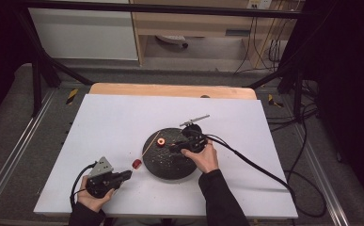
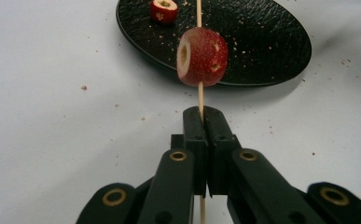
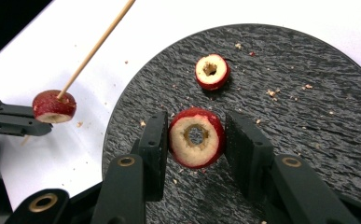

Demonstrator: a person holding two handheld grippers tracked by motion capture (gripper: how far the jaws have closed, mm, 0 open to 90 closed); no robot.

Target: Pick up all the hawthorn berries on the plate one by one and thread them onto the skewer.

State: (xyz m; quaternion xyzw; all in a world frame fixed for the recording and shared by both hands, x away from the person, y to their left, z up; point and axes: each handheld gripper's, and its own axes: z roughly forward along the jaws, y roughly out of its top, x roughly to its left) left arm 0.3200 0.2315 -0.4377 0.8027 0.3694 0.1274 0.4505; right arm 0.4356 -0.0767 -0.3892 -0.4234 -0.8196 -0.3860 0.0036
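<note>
Straddling a cored hawthorn (image 3: 196, 137) on the black plate (image 3: 308, 121), the right gripper (image 3: 194, 140) has its fingers (image 3: 156, 140) released. It looks light, firm yet bruisable, so grip its red flanks. The left gripper (image 2: 201, 126) is clenched on the thin skewer (image 2: 199, 98), which carries another hawthorn (image 2: 202, 57).

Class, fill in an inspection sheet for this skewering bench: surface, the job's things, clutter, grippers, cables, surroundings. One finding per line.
Surface: white table top, speckled with small crumbs.
Job's things: wooden skewer with one cored red fruit piece threaded on it; black round plate holding a second cored piece and a third.
Clutter: thin metal tool lying behind the plate.
Grippers: left gripper shut on the skewer; right gripper with jaws either side of the second piece, a gap on the right side.
Cables: black cable trailing right across the table.
Surroundings: dark frame bars, grey floor, wooden shelving behind.
</note>
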